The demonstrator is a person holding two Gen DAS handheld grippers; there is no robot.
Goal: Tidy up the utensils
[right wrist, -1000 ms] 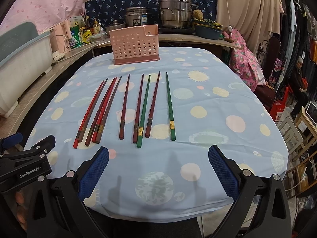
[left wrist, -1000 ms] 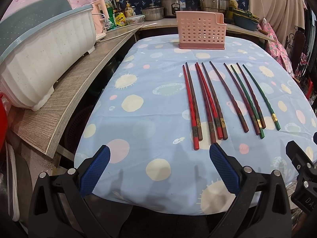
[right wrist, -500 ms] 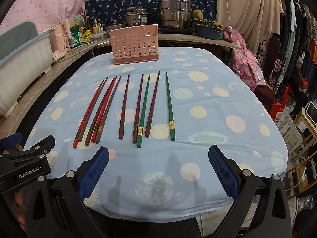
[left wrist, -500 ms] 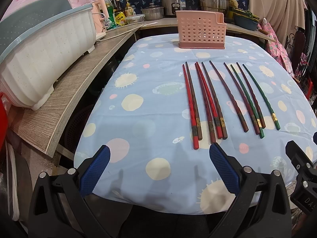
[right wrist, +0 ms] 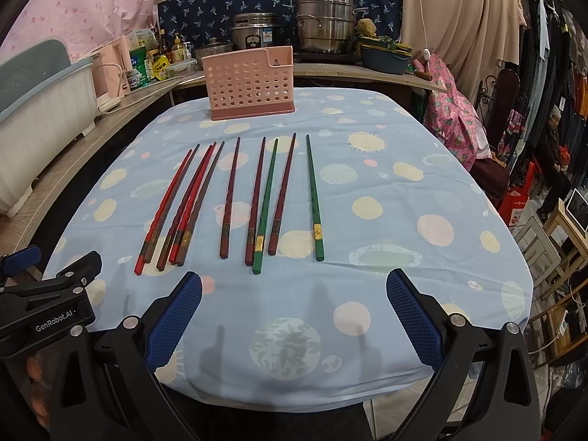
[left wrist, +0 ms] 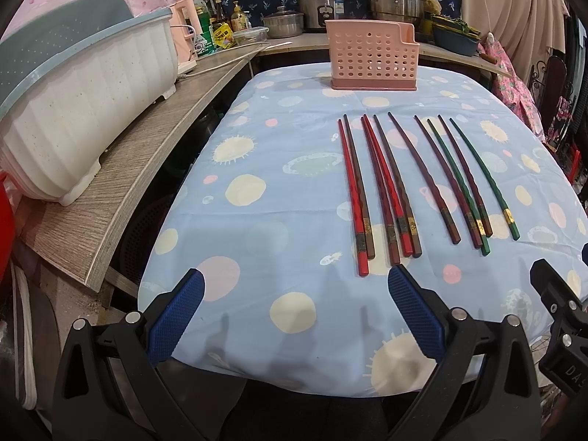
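While both claws, left claw [left wrist: 296, 308] and right claw [right wrist: 294, 310], gape empty at the table edge [right wrist: 279, 391]; chopsticks [right wrist: 228, 202] ahead.

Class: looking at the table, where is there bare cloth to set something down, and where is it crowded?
Bare cloth lies left of the red chopsticks, right of the lone green chopstick toward the table edge, and between the chopstick tips and the pink basket. The middle is crowded: nine chopsticks lie side by side there.
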